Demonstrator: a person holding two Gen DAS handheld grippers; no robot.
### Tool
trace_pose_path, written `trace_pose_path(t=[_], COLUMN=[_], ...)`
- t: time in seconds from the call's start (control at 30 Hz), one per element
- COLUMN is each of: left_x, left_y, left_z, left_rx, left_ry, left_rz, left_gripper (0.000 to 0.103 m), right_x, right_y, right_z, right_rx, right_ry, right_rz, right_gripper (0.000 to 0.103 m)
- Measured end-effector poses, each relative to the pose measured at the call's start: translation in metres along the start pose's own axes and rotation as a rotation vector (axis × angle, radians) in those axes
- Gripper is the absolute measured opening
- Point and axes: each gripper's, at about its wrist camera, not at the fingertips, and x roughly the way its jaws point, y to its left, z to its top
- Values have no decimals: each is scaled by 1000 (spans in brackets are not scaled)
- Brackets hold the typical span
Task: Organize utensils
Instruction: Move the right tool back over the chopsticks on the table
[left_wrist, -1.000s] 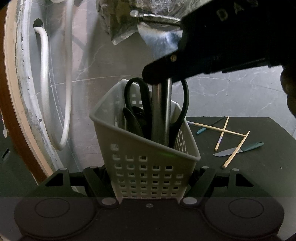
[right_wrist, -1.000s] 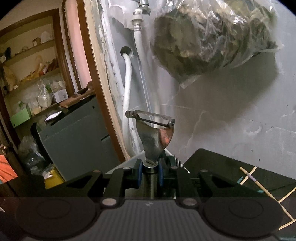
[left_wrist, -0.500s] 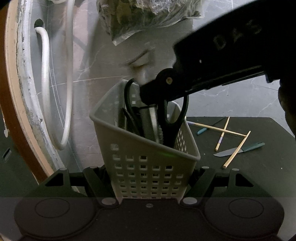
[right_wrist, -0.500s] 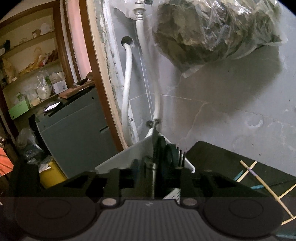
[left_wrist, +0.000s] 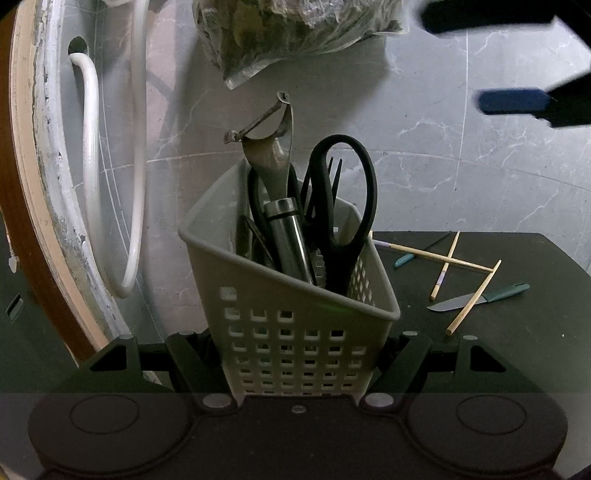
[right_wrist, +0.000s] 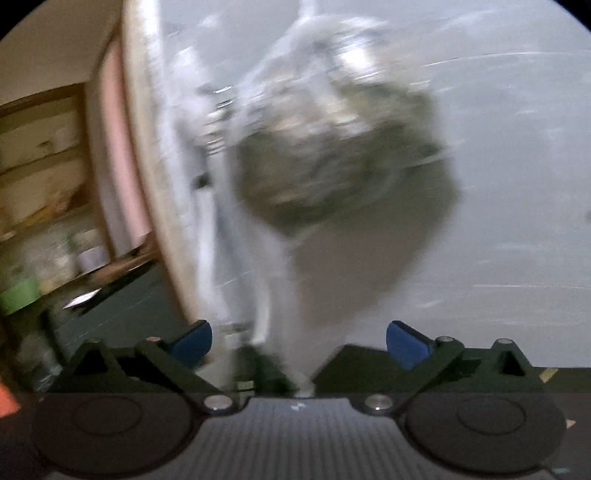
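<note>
Here, left wrist view: the left gripper (left_wrist: 299, 373) has its fingers clenched on the base of the grey perforated caddy (left_wrist: 295, 332), which sits tilted at the left edge of the dark counter (left_wrist: 517, 350), close to the marble wall (left_wrist: 443, 177). Inside the caddy stand a peeler (left_wrist: 273, 177) with a steel handle, black scissors (left_wrist: 343, 206) and a dark fork (left_wrist: 332, 173), all poking above the rim. Open counter lies to the right, where three wooden chopsticks (left_wrist: 439, 254) lie crossed, with a teal-handled knife (left_wrist: 476, 299) just beside them. White hoses (left_wrist: 136, 147) run down the wall on the left, beside a wooden frame, and a plastic bag (left_wrist: 291, 33) of dark stuff hangs above the caddy. The right gripper's fingers (left_wrist: 509, 101) show blurred at top right, well clear of the caddy. Right wrist view: heavily blurred. The right gripper (right_wrist: 299, 343) is opening, its blue-padded fingers (right_wrist: 406, 341) wide apart with nothing between them. Ahead are the bag (right_wrist: 332, 158) and wall; shelves sit to the left.
</note>
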Motion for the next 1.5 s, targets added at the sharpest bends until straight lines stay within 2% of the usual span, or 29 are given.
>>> trace_pose_path(t=[0.13, 0.2, 0.4, 0.57, 0.7, 1.03, 1.13, 1.2, 1.47, 1.5], left_x=[0, 0, 1, 3, 4, 0, -2, -3, -3, -3], left_y=[0, 0, 0, 2, 3, 8, 10, 11, 14, 14], left_z=[0, 0, 0, 1, 3, 1, 0, -1, 0, 0], left_rx=[2, 3, 2, 3, 3, -1, -3, -4, -5, -5], left_ry=[0, -1, -3, 0, 4, 8, 8, 8, 8, 7], left_rz=[0, 1, 8, 10, 9, 20, 20, 20, 8, 8], left_gripper=[76, 76, 76, 76, 76, 76, 76, 76, 76, 76], right_x=[6, 9, 21, 32, 50, 126, 151, 163, 183, 185], right_y=[-37, -53, -96, -115, -122, -105, -97, -95, -80, -77], right_z=[-14, -24, -53, -71, -78, -64, -65, -65, -75, -77], right_rx=[65, 121, 266, 267, 261, 288, 306, 315, 271, 256], right_ry=[77, 124, 257, 342, 392, 431, 429, 433, 475, 476], right_rz=[-189, -248, -273, -309, -303, -171, -161, -186, -218, -230], right_gripper=[103, 103, 103, 103, 103, 102, 93, 80, 71, 66])
